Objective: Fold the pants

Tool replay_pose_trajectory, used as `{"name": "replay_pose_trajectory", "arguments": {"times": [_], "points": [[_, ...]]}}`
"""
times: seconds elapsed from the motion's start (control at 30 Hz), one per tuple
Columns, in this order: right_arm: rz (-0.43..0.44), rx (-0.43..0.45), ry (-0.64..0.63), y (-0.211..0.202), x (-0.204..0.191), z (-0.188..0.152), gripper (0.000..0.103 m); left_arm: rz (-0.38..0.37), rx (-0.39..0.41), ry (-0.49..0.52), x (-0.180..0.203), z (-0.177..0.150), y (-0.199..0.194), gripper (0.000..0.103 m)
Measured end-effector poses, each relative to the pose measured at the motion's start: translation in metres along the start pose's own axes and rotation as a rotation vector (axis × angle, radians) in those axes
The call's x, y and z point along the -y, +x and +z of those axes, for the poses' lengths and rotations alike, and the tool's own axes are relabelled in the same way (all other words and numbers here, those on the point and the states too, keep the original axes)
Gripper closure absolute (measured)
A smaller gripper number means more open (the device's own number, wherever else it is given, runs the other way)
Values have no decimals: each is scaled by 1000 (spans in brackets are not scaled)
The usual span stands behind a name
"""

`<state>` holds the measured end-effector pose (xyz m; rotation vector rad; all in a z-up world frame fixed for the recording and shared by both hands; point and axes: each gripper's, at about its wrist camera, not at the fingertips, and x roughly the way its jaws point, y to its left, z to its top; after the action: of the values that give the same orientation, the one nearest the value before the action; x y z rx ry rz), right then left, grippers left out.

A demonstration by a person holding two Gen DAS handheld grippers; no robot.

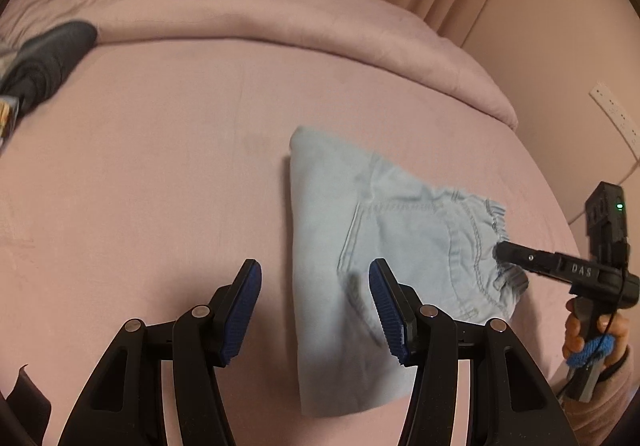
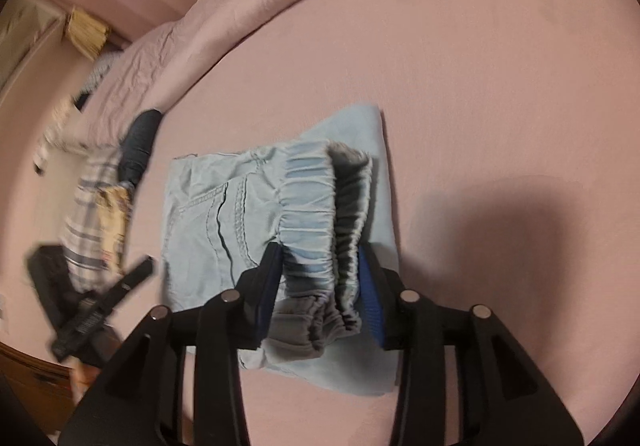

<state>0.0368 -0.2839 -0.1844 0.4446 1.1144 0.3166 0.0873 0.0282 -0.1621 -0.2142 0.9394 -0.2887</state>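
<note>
Light blue pants (image 1: 360, 246) lie folded into a compact stack on the pink bed; they also show in the right wrist view (image 2: 224, 214). My left gripper (image 1: 316, 306) is open and empty just above the stack's near left edge. My right gripper (image 2: 320, 286) has its jaws around the bunched elastic waistband (image 2: 312, 222), the blue pads touching the fabric on both sides. From the left wrist view the right gripper's fingertips (image 1: 505, 249) sit at the frilled waistband edge on the stack's right side.
A rolled pink duvet (image 1: 280, 18) runs along the far side of the bed. Dark clothes (image 1: 44, 62) and striped fabric (image 2: 92, 222) lie at the bed's left edge. A wall with a white power strip (image 1: 616, 114) is to the right.
</note>
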Motion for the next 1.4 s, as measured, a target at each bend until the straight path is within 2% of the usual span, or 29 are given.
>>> {"name": "replay_pose_trajectory", "arguments": {"times": [0.1,0.2,0.23,0.27,0.3,0.37,0.5,0.57,0.6,0.7,0.8,0.83,0.93,1.1,1.3,1.4], "points": [[-107,60,-106,-12,-19,2,62,8,14,31,10,15,9,48],[-269,165,-207,-27,-40,7,62,13,35,70,21,32,19,48],[-281,188,-222,-32,-41,8,62,0,38,84,24,39,23,48],[-253,205,-246,-36,-44,9,62,-9,38,91,26,43,28,48],[-183,200,-270,-38,-46,9,62,-18,34,100,28,49,36,48],[-104,154,-273,-32,-44,10,67,-12,12,102,30,59,53,48],[-148,39,-238,3,-24,1,67,17,-94,92,26,68,94,48],[-181,47,-255,14,-16,-7,69,33,-177,88,23,65,118,48],[-182,67,-267,13,-14,-9,69,36,-169,99,24,64,119,47],[-167,63,-262,11,-11,-3,69,29,-160,111,24,62,113,47],[-188,42,-257,9,-20,3,68,33,-136,119,19,57,99,47],[-188,50,-262,4,-25,6,64,30,-120,119,17,53,90,47],[-145,88,-294,-1,-51,11,65,5,-95,100,12,44,70,47],[-121,91,-330,15,-76,22,65,25,-69,108,10,19,42,47],[-142,56,-328,43,-93,20,65,35,-90,128,14,-7,29,47],[-169,32,-315,48,-86,12,67,30,-102,143,18,-17,30,47]]}}
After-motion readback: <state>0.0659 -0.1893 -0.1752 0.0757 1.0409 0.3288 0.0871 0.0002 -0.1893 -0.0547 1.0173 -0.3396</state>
